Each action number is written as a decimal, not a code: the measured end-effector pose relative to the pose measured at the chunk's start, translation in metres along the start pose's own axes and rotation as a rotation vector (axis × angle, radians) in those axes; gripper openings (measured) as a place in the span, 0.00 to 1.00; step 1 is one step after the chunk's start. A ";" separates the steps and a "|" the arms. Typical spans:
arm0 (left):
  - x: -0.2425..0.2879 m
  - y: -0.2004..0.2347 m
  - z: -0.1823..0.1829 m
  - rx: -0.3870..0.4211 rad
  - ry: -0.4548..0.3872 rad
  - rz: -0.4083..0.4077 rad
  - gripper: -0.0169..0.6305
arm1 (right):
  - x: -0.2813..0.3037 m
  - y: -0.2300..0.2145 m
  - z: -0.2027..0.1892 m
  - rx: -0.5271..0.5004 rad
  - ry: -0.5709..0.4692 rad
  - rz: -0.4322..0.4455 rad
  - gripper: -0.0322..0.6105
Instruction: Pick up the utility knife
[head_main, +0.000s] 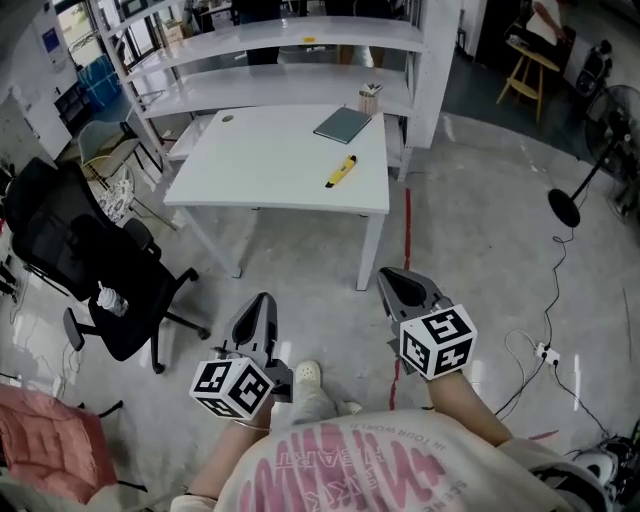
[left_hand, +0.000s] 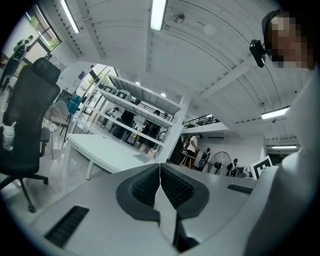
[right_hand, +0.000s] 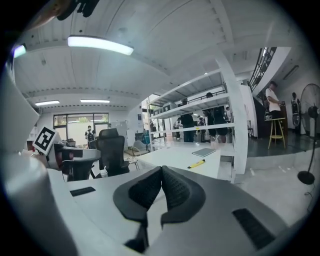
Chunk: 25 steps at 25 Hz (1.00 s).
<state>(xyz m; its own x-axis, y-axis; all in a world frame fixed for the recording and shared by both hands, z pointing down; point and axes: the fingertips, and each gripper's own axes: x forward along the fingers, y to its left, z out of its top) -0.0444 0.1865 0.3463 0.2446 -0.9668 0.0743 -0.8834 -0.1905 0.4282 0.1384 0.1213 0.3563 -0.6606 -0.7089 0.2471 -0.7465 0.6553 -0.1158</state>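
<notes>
Our left tongs and right tongs are pressed together, empty; the utility knife lies near the right edge of the tabletop.

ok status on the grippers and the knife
Left gripper shut, empty; right gripper shut, empty. Utility knife lies on the white table, well ahead, untouched. Office chair stands left, out of the way.

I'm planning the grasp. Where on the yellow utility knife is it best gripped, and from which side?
Probably mid-body, jaws across its narrow width. The utility knife lies flat and diagonal toward the front right corner of the white table, clear of the notebook, so come down from the front edge with the right gripper, whose shut jaws must open first.
</notes>
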 end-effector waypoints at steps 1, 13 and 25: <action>0.009 0.003 -0.001 -0.005 0.005 -0.006 0.06 | 0.007 -0.005 -0.001 0.004 0.007 -0.004 0.08; 0.154 0.076 0.071 0.027 0.004 -0.128 0.06 | 0.146 -0.050 0.062 -0.003 -0.031 -0.087 0.08; 0.249 0.168 0.125 0.061 -0.004 -0.224 0.06 | 0.270 -0.065 0.098 -0.011 -0.084 -0.163 0.08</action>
<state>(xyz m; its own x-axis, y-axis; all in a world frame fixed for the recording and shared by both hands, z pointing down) -0.1821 -0.1079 0.3242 0.4357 -0.8999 -0.0199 -0.8299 -0.4101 0.3783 0.0010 -0.1383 0.3362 -0.5358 -0.8249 0.1801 -0.8435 0.5326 -0.0700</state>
